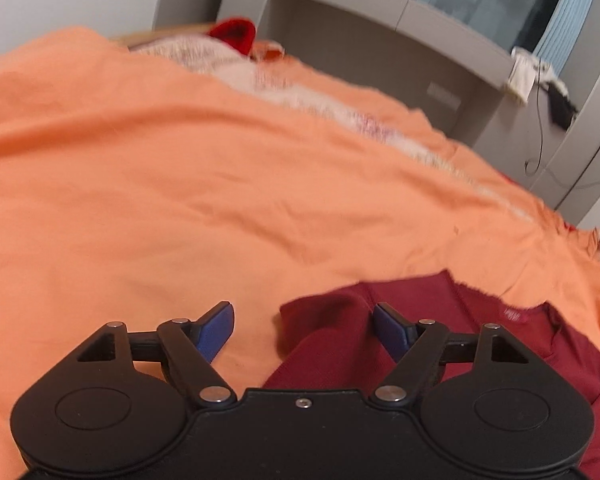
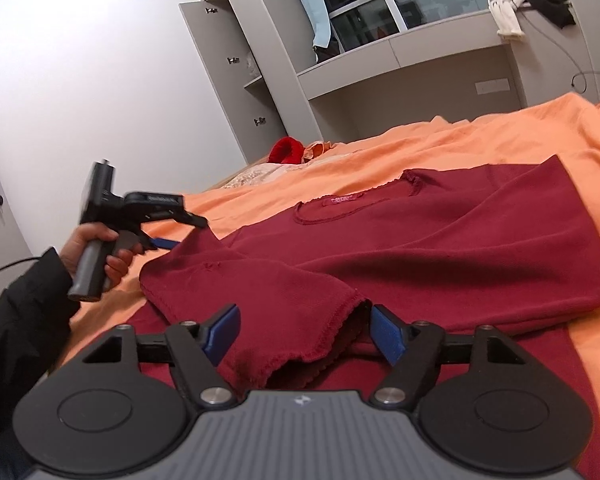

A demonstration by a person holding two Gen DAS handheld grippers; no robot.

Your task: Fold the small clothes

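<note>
Garment: a dark red long-sleeved top (image 2: 440, 248) lies flat on the orange sheet (image 2: 500, 148) of the bed, its neckline with a small label toward the far side; one sleeve (image 2: 260, 292) is folded across the body, cuff toward the near edge.
Right gripper (image 2: 304, 334): blue-padded fingers (image 2: 222, 334) spread wide, one on each side of the sleeve cuff, not closed on it.
Left gripper (image 1: 302, 330): fingers (image 1: 216, 332) spread apart; a fold of the red top sits between them, close to the right-hand pad, whether touching cannot be told. In the right wrist view the left gripper (image 2: 168, 236) is at the top's left edge, held by the person's left hand (image 2: 100, 252).
Bed surroundings: a bright red item (image 2: 286, 150) and pale patterned fabric (image 2: 256, 174) lie at the far edge of the bed.
Background: grey cabinet (image 2: 236, 72), a built-in desk (image 2: 420, 48) under the window, white and black clothes (image 2: 528, 4) heaped on its right end.
</note>
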